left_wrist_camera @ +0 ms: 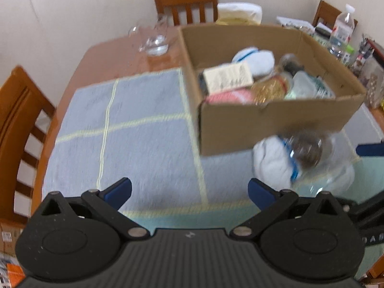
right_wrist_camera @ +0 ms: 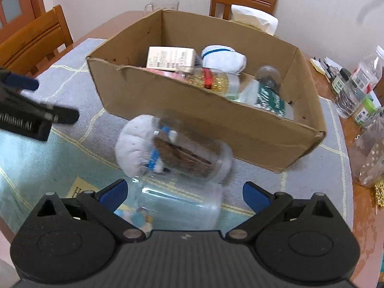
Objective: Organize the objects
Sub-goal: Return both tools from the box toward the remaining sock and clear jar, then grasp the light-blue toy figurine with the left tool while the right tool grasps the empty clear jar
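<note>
A cardboard box (left_wrist_camera: 268, 129) (right_wrist_camera: 216, 122) stands on the towel-covered table and holds a white carton (right_wrist_camera: 170, 58), a rolled white cloth (right_wrist_camera: 223, 58), a jar of yellow grains (right_wrist_camera: 213, 79) and a green-labelled bottle (right_wrist_camera: 266, 96). In front of the box lie a white rolled cloth (right_wrist_camera: 136, 141) (left_wrist_camera: 271, 163), a clear jar with brown contents (right_wrist_camera: 189, 156) (left_wrist_camera: 309, 151) and a clear empty jar (right_wrist_camera: 177, 206). My right gripper (right_wrist_camera: 184, 194) is open, its fingers either side of the empty jar. My left gripper (left_wrist_camera: 189, 192) is open and empty over the bare towel, left of these items.
Wooden chairs (left_wrist_camera: 187, 2) (right_wrist_camera: 31, 40) stand around the table. A glass pitcher (left_wrist_camera: 156, 38) sits behind the box. Bottles and jars (right_wrist_camera: 360, 88) crowd the table's right edge. A tissue box (right_wrist_camera: 254, 19) is at the back. The blue-grey towel (left_wrist_camera: 134, 124) covers the table's middle.
</note>
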A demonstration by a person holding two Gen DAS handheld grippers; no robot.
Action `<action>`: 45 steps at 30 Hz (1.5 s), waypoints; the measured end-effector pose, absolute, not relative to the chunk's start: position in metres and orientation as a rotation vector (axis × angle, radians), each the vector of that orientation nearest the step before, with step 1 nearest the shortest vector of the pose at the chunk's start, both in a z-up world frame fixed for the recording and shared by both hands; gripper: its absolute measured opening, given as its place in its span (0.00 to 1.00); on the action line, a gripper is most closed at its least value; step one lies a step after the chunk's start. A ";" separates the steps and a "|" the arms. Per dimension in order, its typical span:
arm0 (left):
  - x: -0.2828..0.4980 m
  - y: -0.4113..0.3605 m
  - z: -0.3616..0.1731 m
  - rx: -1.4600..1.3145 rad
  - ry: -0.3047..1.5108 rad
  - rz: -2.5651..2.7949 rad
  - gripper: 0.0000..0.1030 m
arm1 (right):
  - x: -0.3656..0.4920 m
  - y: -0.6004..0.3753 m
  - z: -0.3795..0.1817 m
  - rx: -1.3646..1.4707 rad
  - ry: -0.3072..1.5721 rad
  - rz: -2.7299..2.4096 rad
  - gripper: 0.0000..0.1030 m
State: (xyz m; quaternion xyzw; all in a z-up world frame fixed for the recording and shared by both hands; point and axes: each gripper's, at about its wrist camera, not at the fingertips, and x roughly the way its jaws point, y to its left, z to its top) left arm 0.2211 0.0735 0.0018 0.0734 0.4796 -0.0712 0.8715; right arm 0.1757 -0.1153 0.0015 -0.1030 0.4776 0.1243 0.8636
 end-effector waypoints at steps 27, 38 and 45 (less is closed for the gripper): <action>0.191 0.019 -0.007 -0.007 1.084 -0.137 0.99 | 0.190 -0.185 -0.038 -0.217 1.053 0.138 1.00; 0.185 -0.049 -0.024 0.017 1.105 -0.102 0.99 | 0.195 -0.227 -0.050 -0.223 1.086 0.272 1.00; 0.172 -0.057 -0.038 0.018 1.139 -0.036 0.99 | 0.200 -0.234 -0.054 -0.221 1.099 0.360 1.00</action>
